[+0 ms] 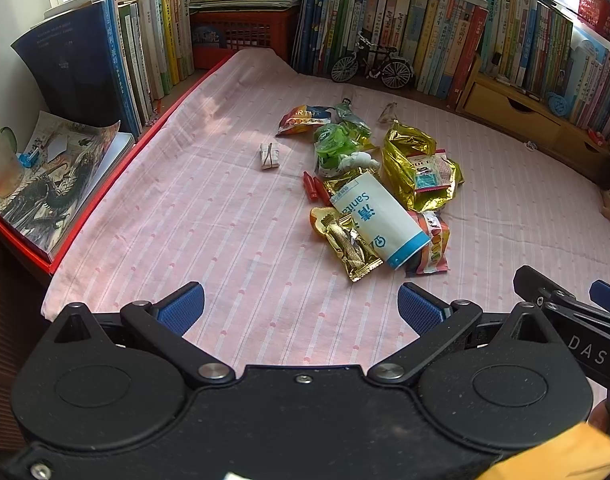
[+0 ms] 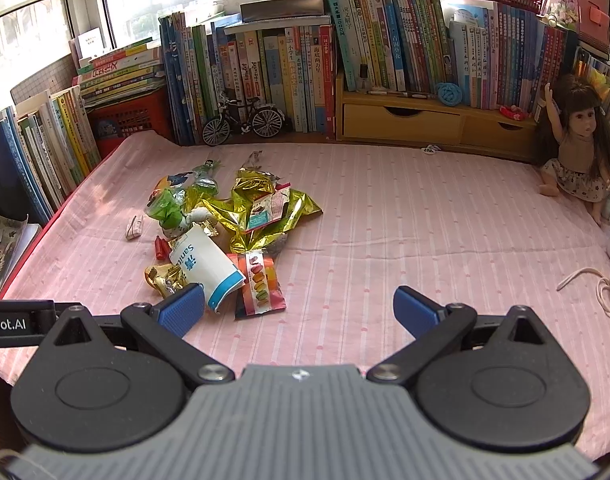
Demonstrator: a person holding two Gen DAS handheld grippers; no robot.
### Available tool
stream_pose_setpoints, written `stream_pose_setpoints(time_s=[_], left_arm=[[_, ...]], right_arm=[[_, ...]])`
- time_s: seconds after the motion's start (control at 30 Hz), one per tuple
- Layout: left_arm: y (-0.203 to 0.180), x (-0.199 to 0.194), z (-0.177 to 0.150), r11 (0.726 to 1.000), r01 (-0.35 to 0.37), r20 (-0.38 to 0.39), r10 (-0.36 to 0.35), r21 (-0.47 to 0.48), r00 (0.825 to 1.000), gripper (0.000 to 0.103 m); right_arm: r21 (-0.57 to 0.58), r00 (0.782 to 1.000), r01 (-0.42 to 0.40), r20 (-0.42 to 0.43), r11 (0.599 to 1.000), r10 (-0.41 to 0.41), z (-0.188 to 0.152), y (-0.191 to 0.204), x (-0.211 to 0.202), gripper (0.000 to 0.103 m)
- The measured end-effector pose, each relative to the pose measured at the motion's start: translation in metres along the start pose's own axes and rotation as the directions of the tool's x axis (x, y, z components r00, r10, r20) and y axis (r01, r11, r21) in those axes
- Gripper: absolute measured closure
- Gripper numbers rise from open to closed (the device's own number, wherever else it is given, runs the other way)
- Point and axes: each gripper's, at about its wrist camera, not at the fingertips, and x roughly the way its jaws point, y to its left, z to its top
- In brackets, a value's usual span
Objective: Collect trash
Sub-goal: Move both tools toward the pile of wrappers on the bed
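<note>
left gripper (image 1: pixel 301 306) wide | right gripper (image 2: pixel 299 308) wide | trash pile (image 1: pixel 369 188) ahead | toy bicycle (image 1: pixel 372 65) behind

The white paper cup (image 1: pixel 379 220) covers most of the macaron wrapper (image 1: pixel 435 246) beneath it and part of a gold wrapper (image 1: pixel 351 250). The right tongs' left finger (image 2: pixel 183 310) hides the cup's rim corner. Print on the folded paper scrap (image 1: pixel 270 156) is too small to read.

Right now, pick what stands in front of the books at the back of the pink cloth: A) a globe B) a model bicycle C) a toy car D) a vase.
B: a model bicycle stands upright on its wheels against the books, beyond the trash pile.
</note>
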Motion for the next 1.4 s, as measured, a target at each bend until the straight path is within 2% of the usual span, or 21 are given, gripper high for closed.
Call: stream_pose_setpoints(time_s=[0.93,1.2,1.4], left_arm=[[0.002,-0.001,-0.002,1.0,0.006,-0.001,-0.006,-0.004,1.0,0.0],[-0.004,-0.005,-0.007,1.0,0.002,0.006,-0.002,0.004,1.0,0.0],[0.0,-0.001,-0.004,1.0,0.003,0.022,-0.002,-0.012,1.0,0.001]], right_arm=[[-0.005,1.0,-0.014,0.009,1.0,0.014,-0.002,0.0,-0.005,0.0],[-0.014,0.998,-0.043,0.041,0.999,0.043,-0.001,-0.001,-0.011,0.0],[0.016,0.998,-0.029,0.061,0.999,0.028,0.0,-0.006,-0.014,0.0]])
